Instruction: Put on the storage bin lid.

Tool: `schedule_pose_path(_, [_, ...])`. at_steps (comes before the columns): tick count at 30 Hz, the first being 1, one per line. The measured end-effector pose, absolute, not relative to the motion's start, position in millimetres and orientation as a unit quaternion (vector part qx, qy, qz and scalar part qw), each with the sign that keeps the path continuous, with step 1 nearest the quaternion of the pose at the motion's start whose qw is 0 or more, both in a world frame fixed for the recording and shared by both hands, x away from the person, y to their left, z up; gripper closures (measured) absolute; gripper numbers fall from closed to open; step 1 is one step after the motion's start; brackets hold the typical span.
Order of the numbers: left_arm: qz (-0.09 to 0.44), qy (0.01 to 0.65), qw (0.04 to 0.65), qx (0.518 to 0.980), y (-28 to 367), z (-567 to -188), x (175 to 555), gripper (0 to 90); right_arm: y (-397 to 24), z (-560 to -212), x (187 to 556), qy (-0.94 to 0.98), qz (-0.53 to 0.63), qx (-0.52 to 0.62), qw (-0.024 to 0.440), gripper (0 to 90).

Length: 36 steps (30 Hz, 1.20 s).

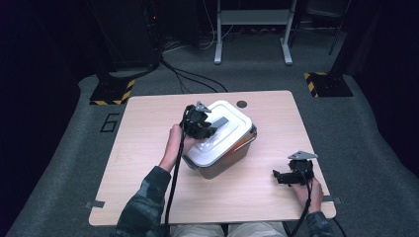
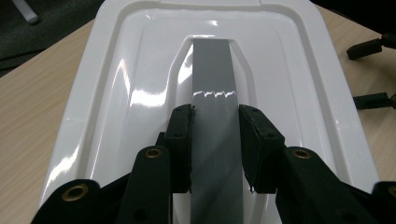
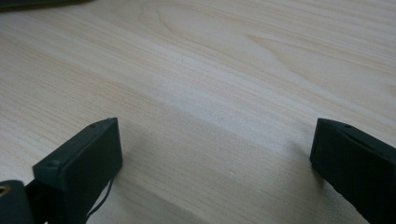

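The left gripper (image 2: 215, 144) pinches the grey handle (image 2: 214, 93) set in the white lid (image 1: 220, 131) of a storage box (image 1: 225, 163) that stands near the middle of the desk (image 1: 148, 148). The right gripper (image 1: 277, 177) rests low over the desk near its right edge, well apart from the box, its jaws spread with only bare wood between them.

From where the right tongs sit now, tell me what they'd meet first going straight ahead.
Probably just the bare table. The right tongs stand open and angle down at the wood, with nothing between or ahead of them; depth is hard to judge.
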<state>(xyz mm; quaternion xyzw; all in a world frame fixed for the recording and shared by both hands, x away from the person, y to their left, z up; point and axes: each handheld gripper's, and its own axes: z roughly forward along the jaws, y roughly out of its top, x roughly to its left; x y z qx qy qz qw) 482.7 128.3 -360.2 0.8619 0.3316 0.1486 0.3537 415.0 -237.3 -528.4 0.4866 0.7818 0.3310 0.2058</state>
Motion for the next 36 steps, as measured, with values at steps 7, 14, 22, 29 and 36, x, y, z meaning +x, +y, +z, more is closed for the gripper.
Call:
schedule_pose_path(7, [0.138, 0.323, 0.349, 0.869, 120.7, -366.8, 485.4, 66.0, -237.2, -528.3, 415.0, 0.782, 0.331, 0.487, 0.206, 1.4])
schedule_pose_path(14, [0.126, 0.312, 0.345, 0.876, 116.9, -372.7, 488.5, 66.1, -237.2, -528.3, 415.0, 0.782, 0.331, 0.487, 0.206, 1.4])
schedule_pose_path(22, [0.113, 0.304, 0.342, 0.882, 113.8, -378.0, 491.4, 66.0, -237.3, -528.4, 415.0, 0.782, 0.331, 0.487, 0.206, 1.4])
schedule_pose_path(29, [0.111, 0.291, 0.342, 0.887, 114.3, -380.2, 493.6, 66.1, -237.2, -528.4, 415.0, 0.781, 0.331, 0.487, 0.206, 1.5])
schedule_pose_path(36, [0.105, 0.292, 0.356, 0.881, 119.0, -383.0, 493.6, 66.0, -237.3, -528.4, 415.0, 0.781, 0.331, 0.487, 0.207, 1.5])
